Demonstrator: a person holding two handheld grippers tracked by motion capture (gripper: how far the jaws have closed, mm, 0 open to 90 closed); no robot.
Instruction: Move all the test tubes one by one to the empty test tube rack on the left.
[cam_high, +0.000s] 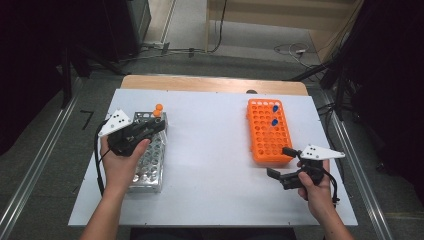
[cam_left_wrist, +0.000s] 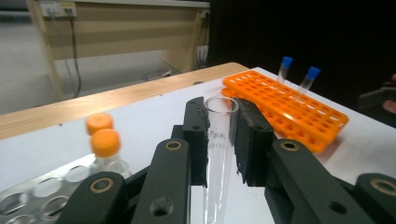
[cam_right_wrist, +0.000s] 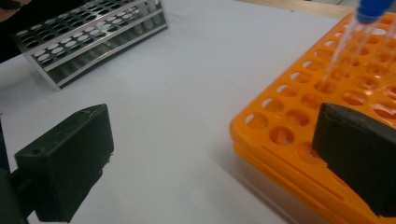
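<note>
My left gripper (cam_left_wrist: 220, 137) is shut on a clear, uncapped test tube (cam_left_wrist: 218, 154), upright between its pads. In the high view this left gripper (cam_high: 154, 125) hovers over the metal rack (cam_high: 150, 165) at the table's left. Two orange-capped tubes (cam_high: 158, 110) stand at that rack's far end, and show as orange caps (cam_left_wrist: 103, 135) in the left gripper view. The orange rack (cam_high: 270, 132) lies at the right with two blue-capped tubes (cam_high: 274, 115) in it. My right gripper (cam_high: 281, 161) stands open at that rack's near corner, one pad over the rack (cam_right_wrist: 327, 112), nothing between its jaws.
The white table top (cam_high: 210, 160) spreads between the two racks. A wooden strip (cam_high: 210, 84) runs along its far edge. Cables (cam_high: 295, 50) lie on the floor beyond. Metal rails (cam_high: 35, 165) flank the table.
</note>
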